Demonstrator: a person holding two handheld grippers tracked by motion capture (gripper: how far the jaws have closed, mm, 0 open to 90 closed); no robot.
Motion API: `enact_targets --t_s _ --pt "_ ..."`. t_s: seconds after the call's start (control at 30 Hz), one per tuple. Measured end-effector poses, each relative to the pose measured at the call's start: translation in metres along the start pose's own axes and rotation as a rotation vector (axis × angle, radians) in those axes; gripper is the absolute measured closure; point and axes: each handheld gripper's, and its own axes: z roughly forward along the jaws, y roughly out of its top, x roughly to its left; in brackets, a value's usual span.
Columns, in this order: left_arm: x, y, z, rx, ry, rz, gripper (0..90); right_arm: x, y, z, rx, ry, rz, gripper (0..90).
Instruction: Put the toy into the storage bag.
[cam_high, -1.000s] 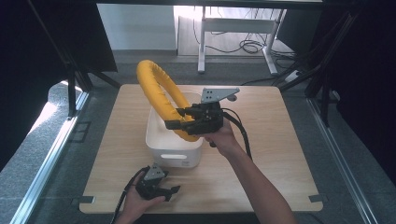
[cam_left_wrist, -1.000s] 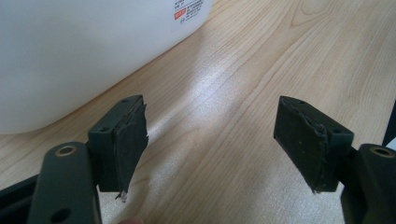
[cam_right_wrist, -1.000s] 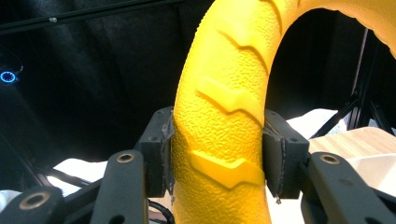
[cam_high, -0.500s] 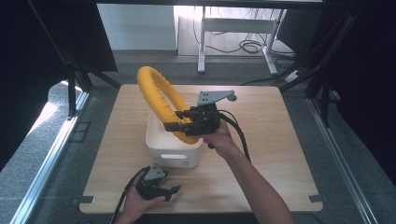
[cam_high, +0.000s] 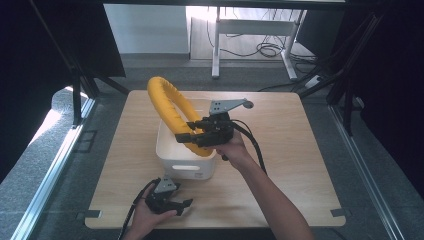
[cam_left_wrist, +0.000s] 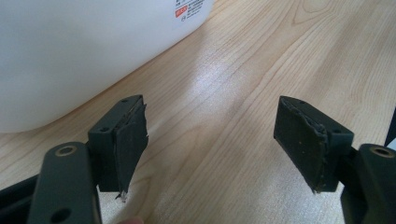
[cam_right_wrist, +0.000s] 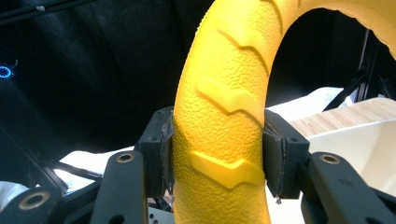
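Note:
A big yellow ring (cam_high: 172, 107) with a tyre-like tread stands upright, its lower part inside the white bin (cam_high: 180, 162) in the middle of the table. My right gripper (cam_high: 187, 134) is shut on the ring's lower right arc; in the right gripper view both pads (cam_right_wrist: 161, 156) press against the yellow ring (cam_right_wrist: 224, 116). My left gripper (cam_high: 184, 206) rests low on the table near the front edge, just in front of the bin, open with nothing between its pads (cam_left_wrist: 133, 140). The bin's white wall (cam_left_wrist: 70, 51) fills the upper left of the left gripper view.
The wooden table (cam_high: 300, 150) has bare room to the right of the bin and along the back. A metal desk frame with cables (cam_high: 250, 45) stands on the floor beyond the table. Dark frame posts flank both sides.
The right gripper and the ring have dropped slightly toward the bin. The left gripper has stayed in place.

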Motion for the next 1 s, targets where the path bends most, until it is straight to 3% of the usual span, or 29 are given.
enact_targets --t_s 0.63,1.0 --pt "0.0 0.0 0.001 0.004 -0.001 0.003 25.8 -0.008 -0.018 0.005 0.042 0.013 0.026 50.5" --pt "-0.001 0.0 0.001 0.011 0.0 0.012 25.8 -0.014 -0.024 0.001 0.028 0.025 0.048 50.1"
